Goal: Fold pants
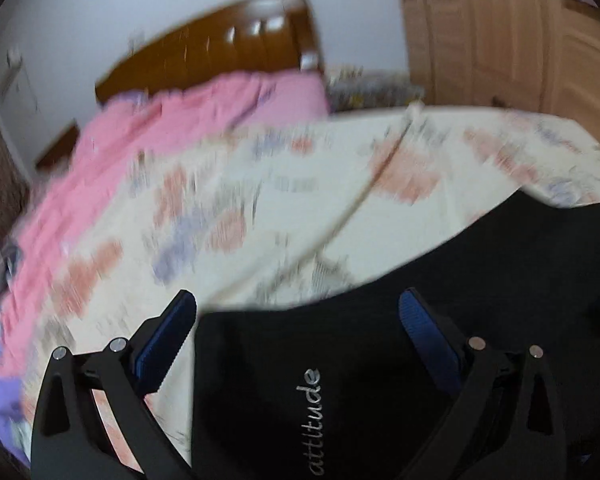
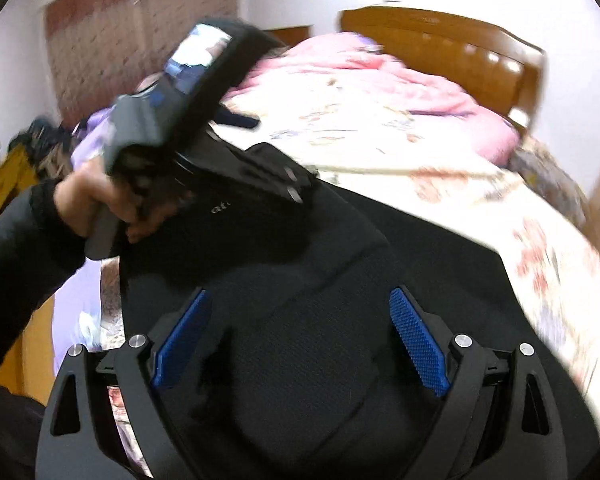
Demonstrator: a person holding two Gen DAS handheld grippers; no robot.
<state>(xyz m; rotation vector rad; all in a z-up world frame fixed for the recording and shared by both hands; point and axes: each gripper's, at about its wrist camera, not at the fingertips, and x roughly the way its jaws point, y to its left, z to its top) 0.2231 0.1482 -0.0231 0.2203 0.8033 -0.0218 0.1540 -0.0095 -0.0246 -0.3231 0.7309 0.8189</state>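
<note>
Black pants [image 2: 380,248] lie bunched on the floral bed [image 2: 420,140]; the right claw [image 2: 300,340] hovers directly above them, jaws apart, gripping nothing; the left claw [image 1: 296,340], also apart, straddles the pants' left edge, equally near.

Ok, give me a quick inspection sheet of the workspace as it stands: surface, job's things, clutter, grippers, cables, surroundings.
Surface: bed with floral sheet, creased.
Job's things: black pants spread at the near edge, "attitude" lettering showing.
Clutter: pink quilt heaped by the headboard.
Grippers: left gripper jaws open over the pants' edge; right gripper jaws open above the pants, nothing gripped. Left hand holds its handle.
Cables: nothing seen.
Surroundings: wooden wardrobe doors, curtain, white walls.
</note>
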